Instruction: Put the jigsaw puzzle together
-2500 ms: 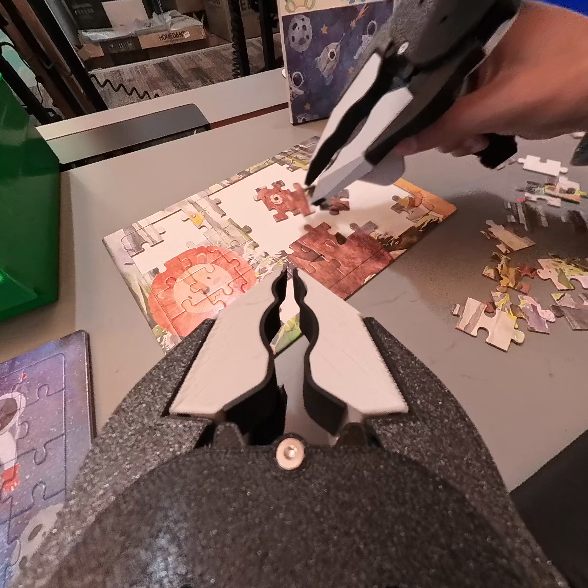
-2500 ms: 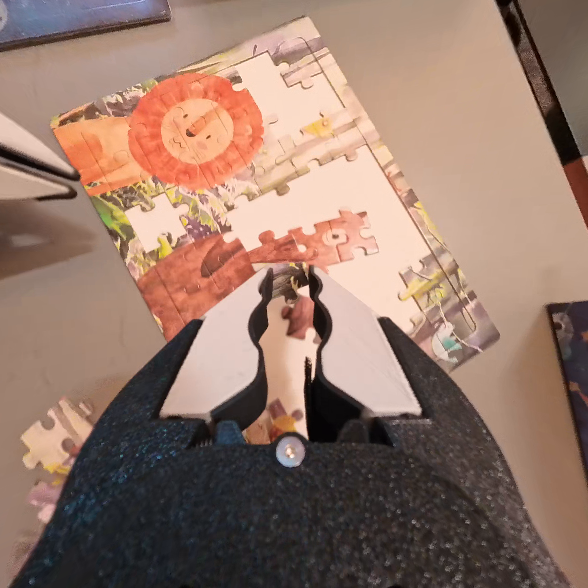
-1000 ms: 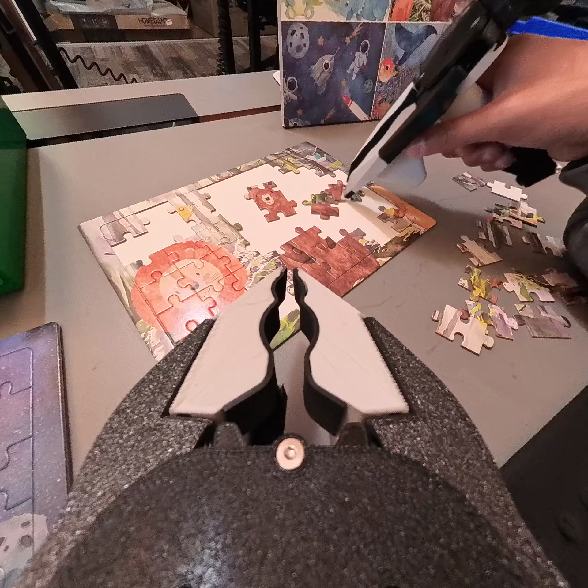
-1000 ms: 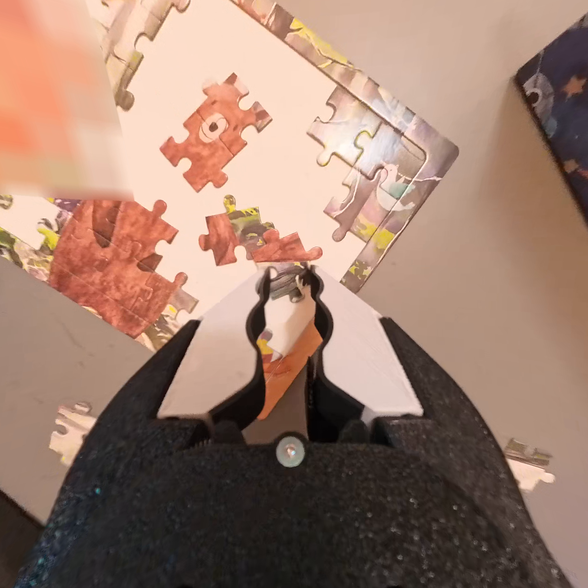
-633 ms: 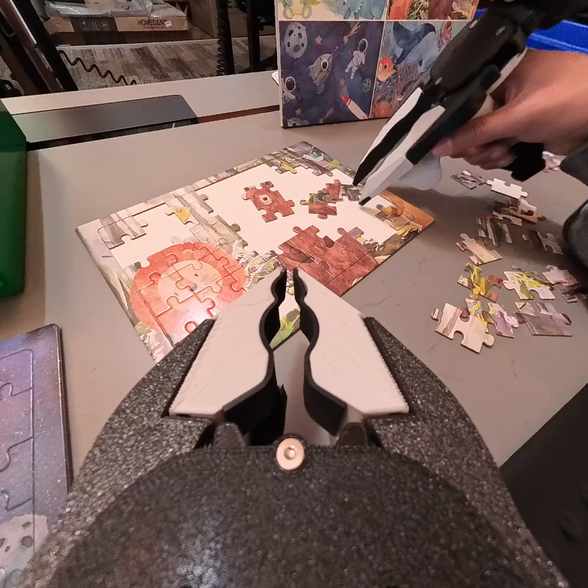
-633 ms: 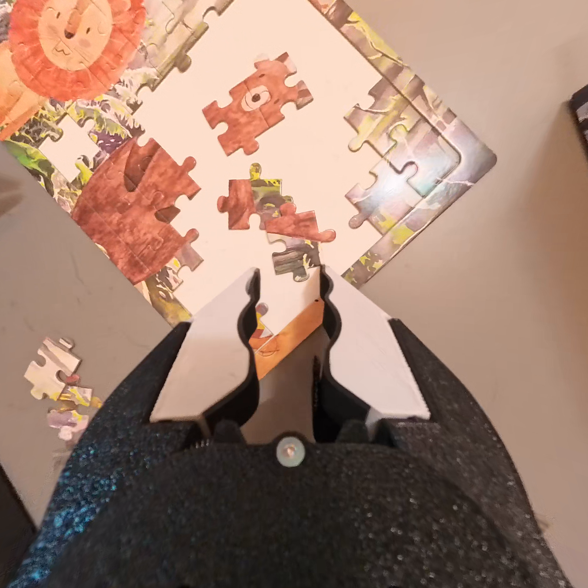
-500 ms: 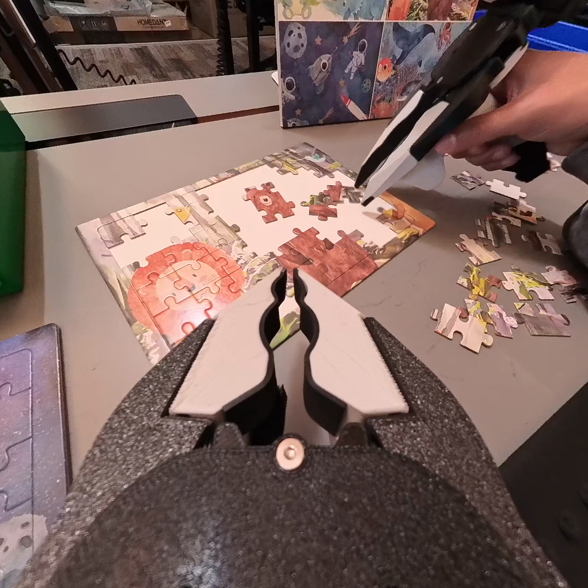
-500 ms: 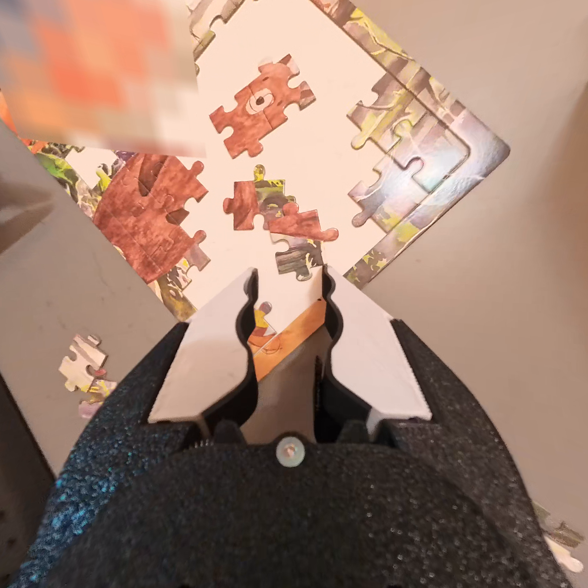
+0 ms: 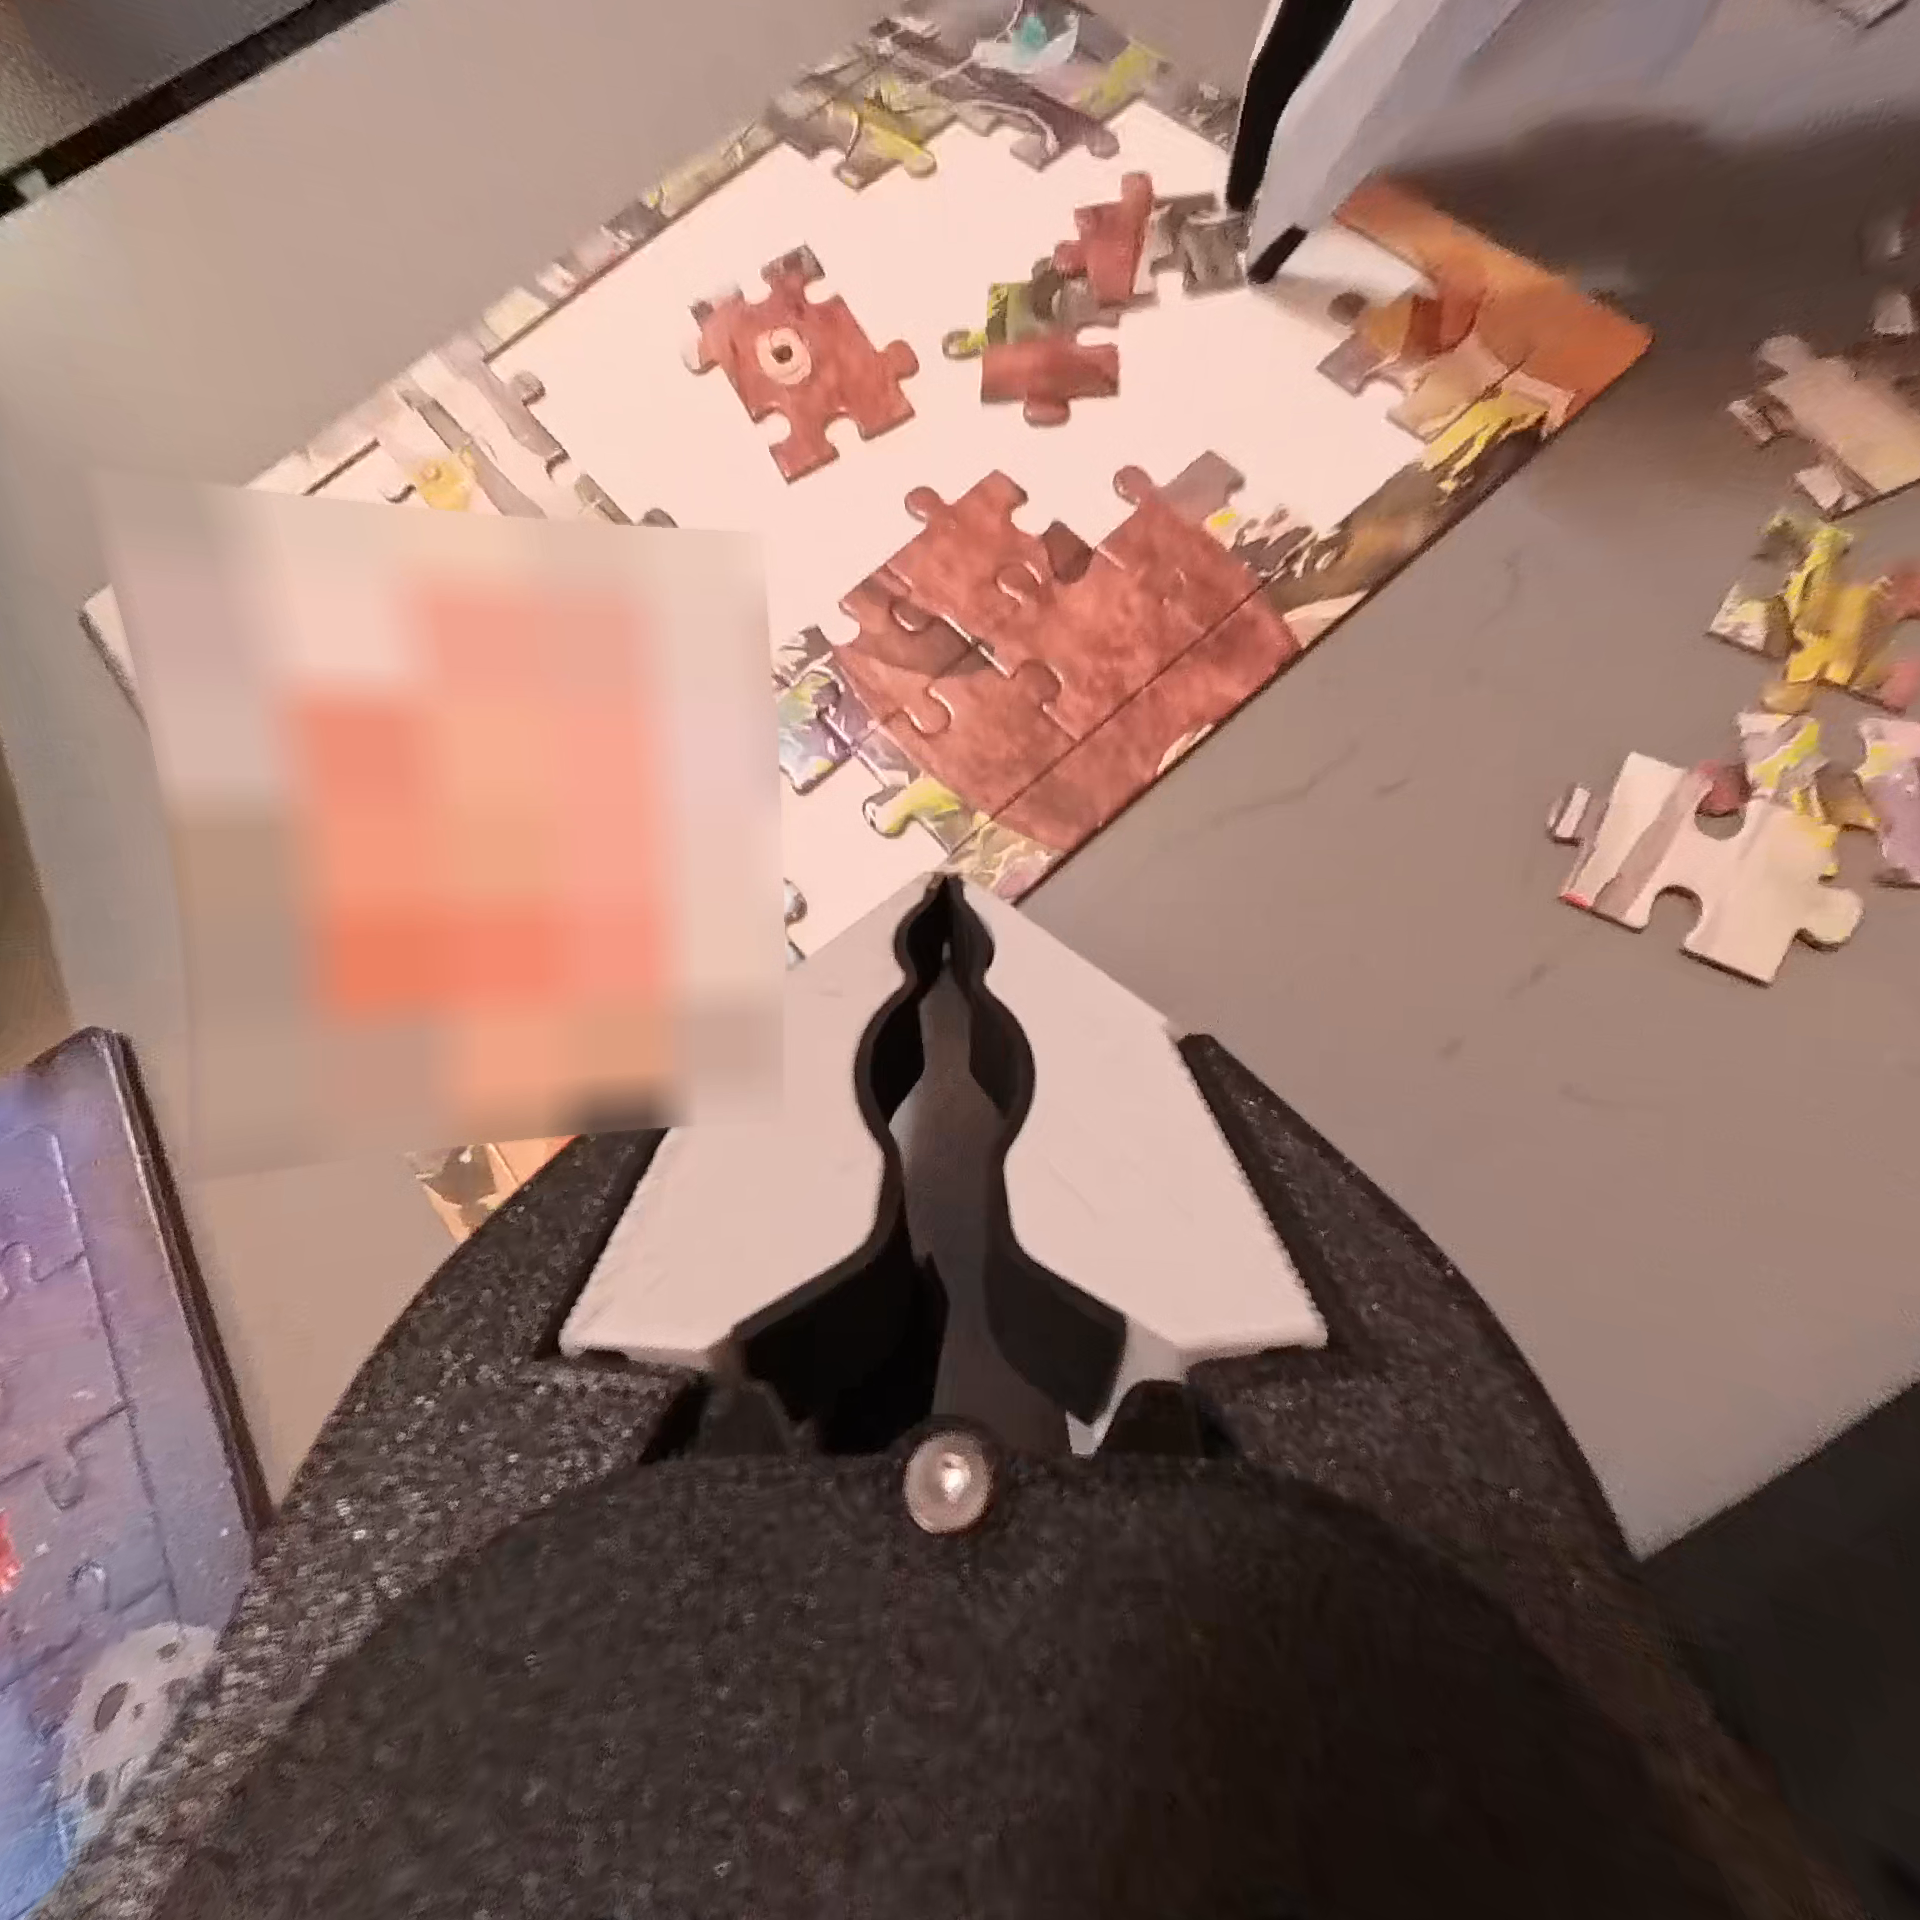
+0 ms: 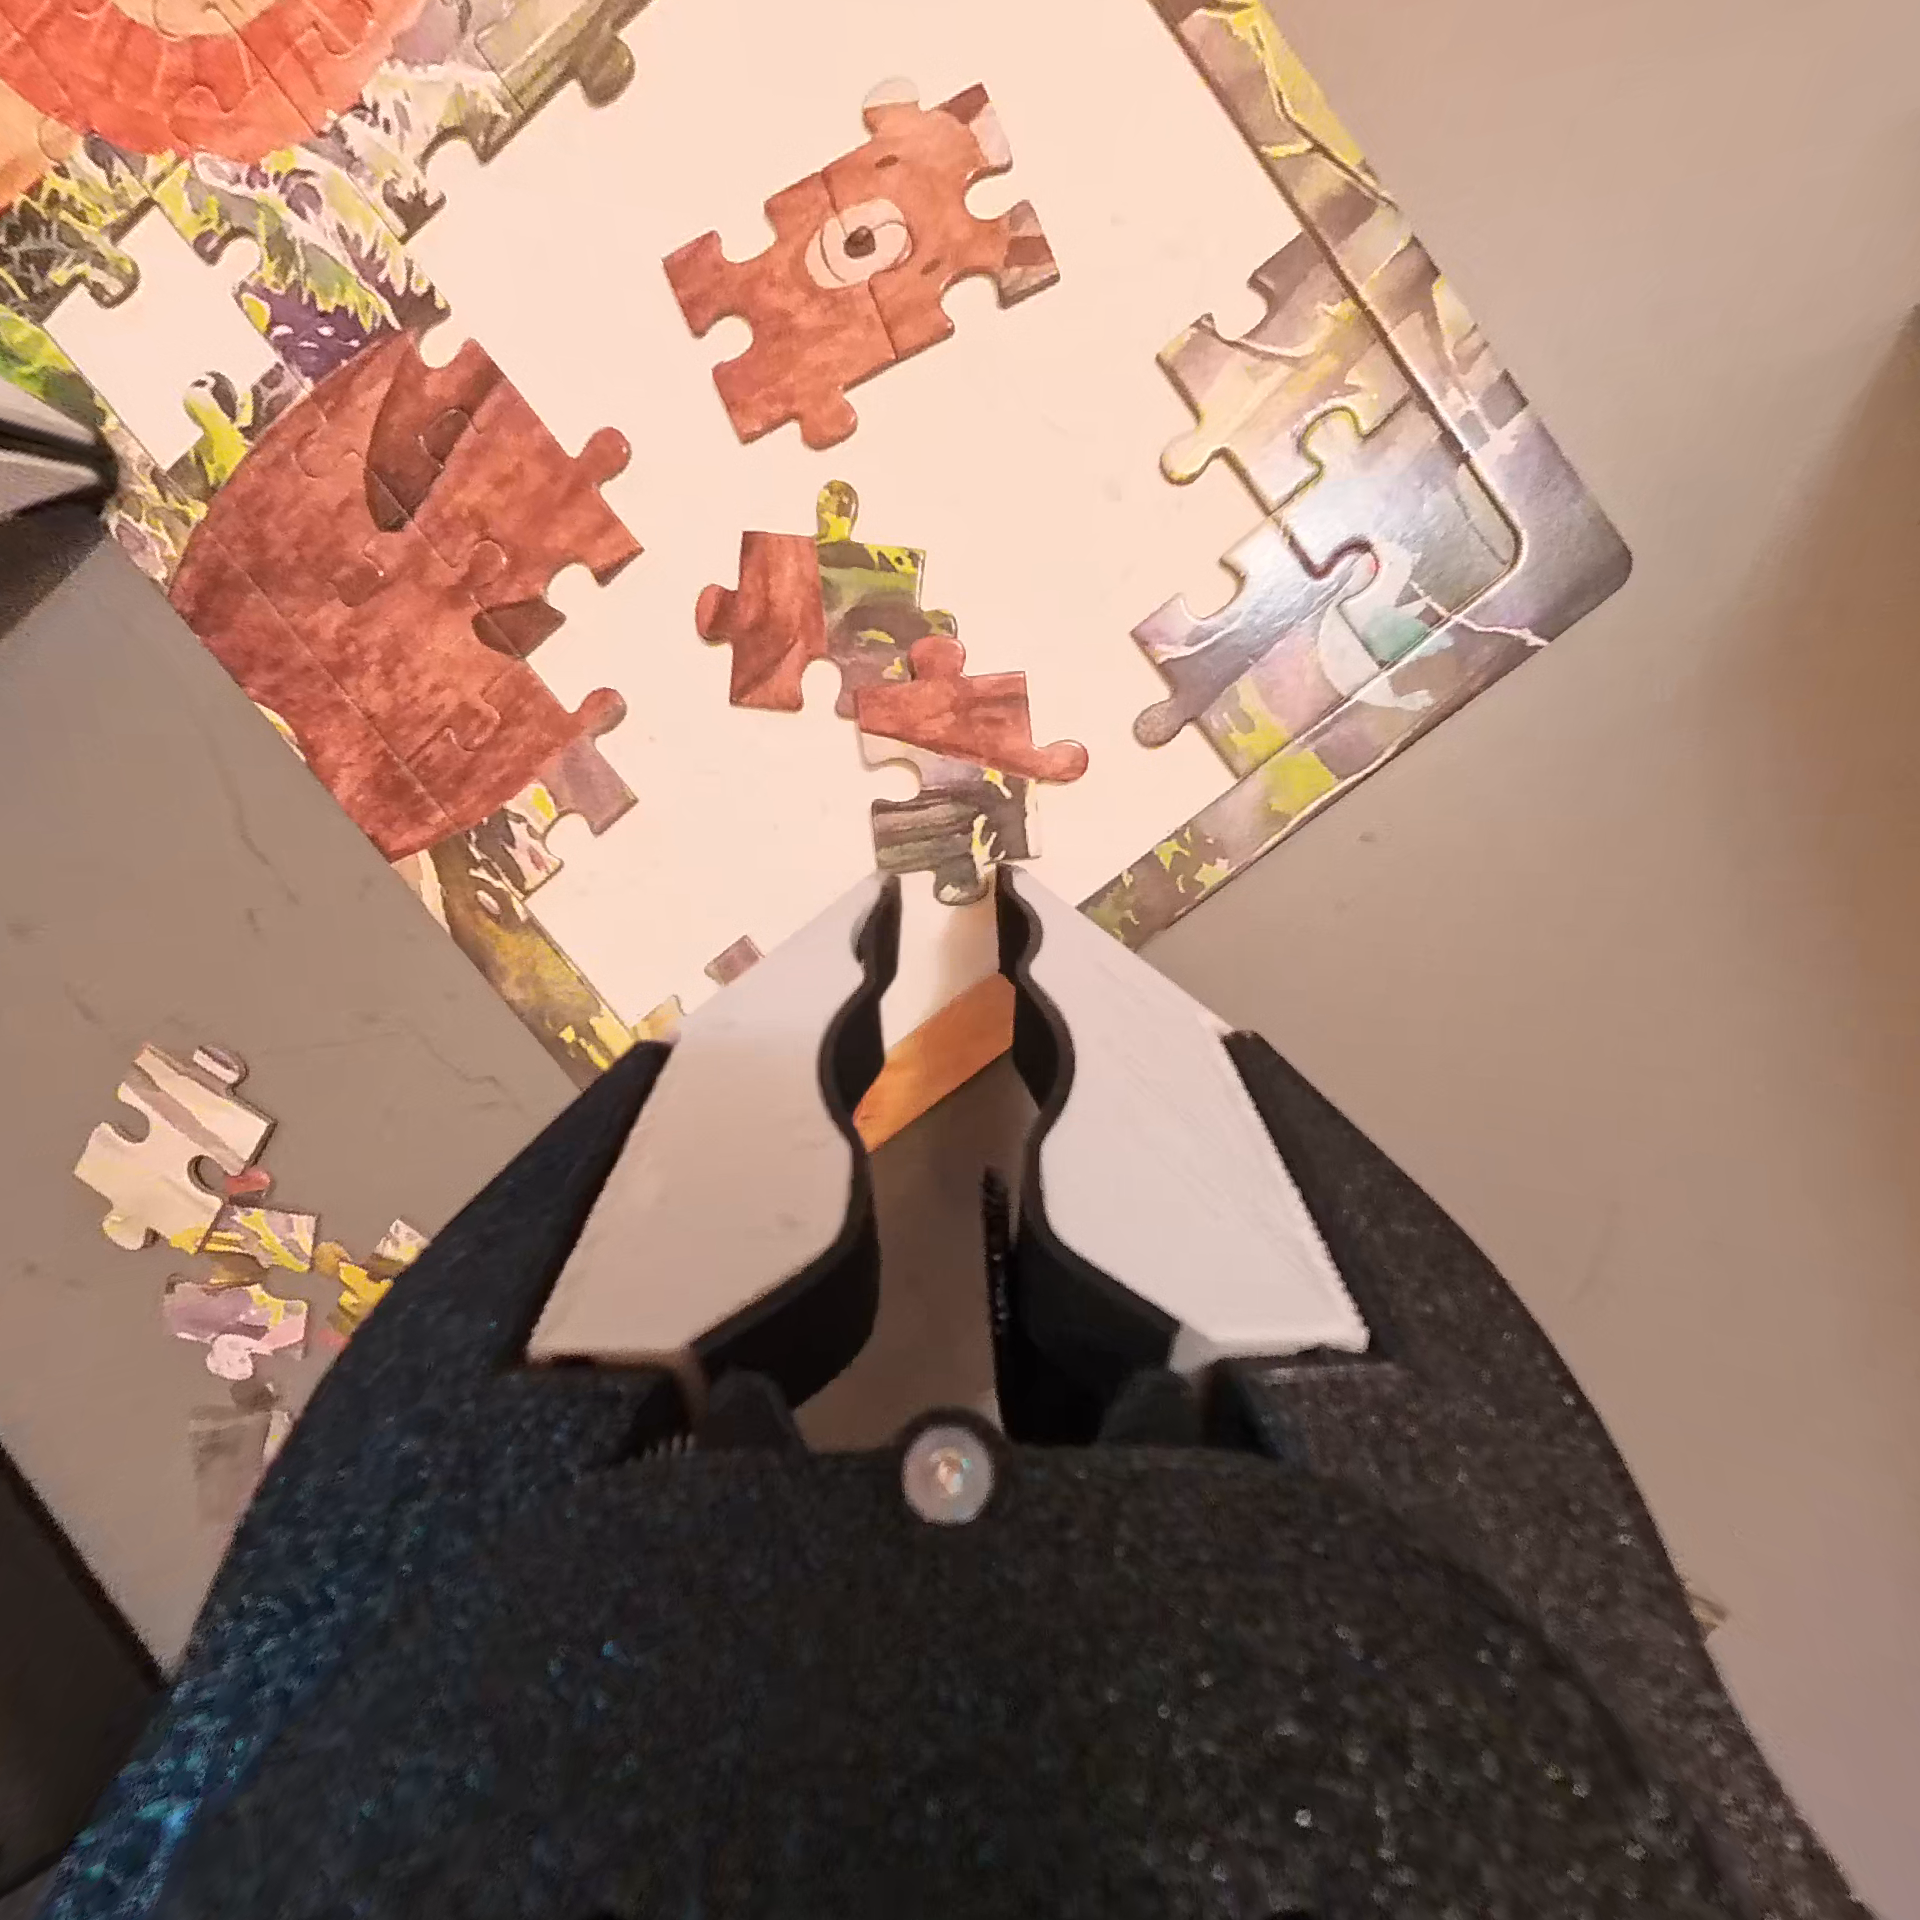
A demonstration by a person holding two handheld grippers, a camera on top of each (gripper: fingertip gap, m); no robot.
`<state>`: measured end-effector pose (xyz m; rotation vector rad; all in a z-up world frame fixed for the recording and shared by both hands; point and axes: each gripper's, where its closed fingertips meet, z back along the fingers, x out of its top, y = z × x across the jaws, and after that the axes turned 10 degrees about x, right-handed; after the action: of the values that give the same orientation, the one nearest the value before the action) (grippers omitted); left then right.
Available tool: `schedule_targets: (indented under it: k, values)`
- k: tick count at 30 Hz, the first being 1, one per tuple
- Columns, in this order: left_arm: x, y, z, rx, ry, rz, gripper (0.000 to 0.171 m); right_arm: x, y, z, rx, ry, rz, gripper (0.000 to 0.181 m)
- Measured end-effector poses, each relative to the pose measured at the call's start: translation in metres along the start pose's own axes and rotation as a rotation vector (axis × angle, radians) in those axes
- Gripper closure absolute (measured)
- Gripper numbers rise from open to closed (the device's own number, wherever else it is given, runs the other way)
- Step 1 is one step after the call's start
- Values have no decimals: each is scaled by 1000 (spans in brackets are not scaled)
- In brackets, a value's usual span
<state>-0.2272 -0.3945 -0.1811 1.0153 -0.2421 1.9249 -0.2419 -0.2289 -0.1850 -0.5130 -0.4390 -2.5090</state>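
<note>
Over the puzzle tray (image 10: pixel 1558 561), the right gripper (image 10: pixel 940 883) hangs narrowly parted above a grey-green piece (image 10: pixel 951 826) (overlapping a brown one); it should grip its edge squarely. Left gripper (image 9: pixel 943 883): pinched together, empty.

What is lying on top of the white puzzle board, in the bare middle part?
On the puzzle board lie a brown two-piece eye cluster and three loose overlapping pieces. The right gripper hides the board's near part.

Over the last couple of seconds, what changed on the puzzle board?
The right gripper dropped a grey-green piece beside the loose brown pieces, opened and now hovers just behind it. The left gripper moved closer to the board and closed. The bear-face pair stayed put.
</note>
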Motion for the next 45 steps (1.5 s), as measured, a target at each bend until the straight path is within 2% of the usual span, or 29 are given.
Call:
schedule_targets:
  k: [4,6,8,12,19,29,35,40,45]
  values:
    - [0,0,0,-14,3,22,171,-2,7,-1,12,25,16,168]
    - [0,0,0,-11,3,18,171,-2,14,-2,30,35,20,163]
    - [0,0,0,-9,2,15,171,0,25,-5,74,32,35,156]
    - [0,0,0,-11,2,16,171,9,43,-2,171,-20,66,159]
    - [0,-1,0,-12,1,16,171,-3,10,-1,37,14,8,161]
    - [0,-1,0,-15,0,14,171,16,40,-12,69,15,141,152]
    - [0,-1,0,-13,-1,10,171,18,15,-1,-14,-41,116,159]
    - [0,-2,1,-14,-2,8,171,34,36,-8,138,-124,42,148]
    - [0,-2,1,-15,-3,4,171,33,30,-22,11,-39,97,144]
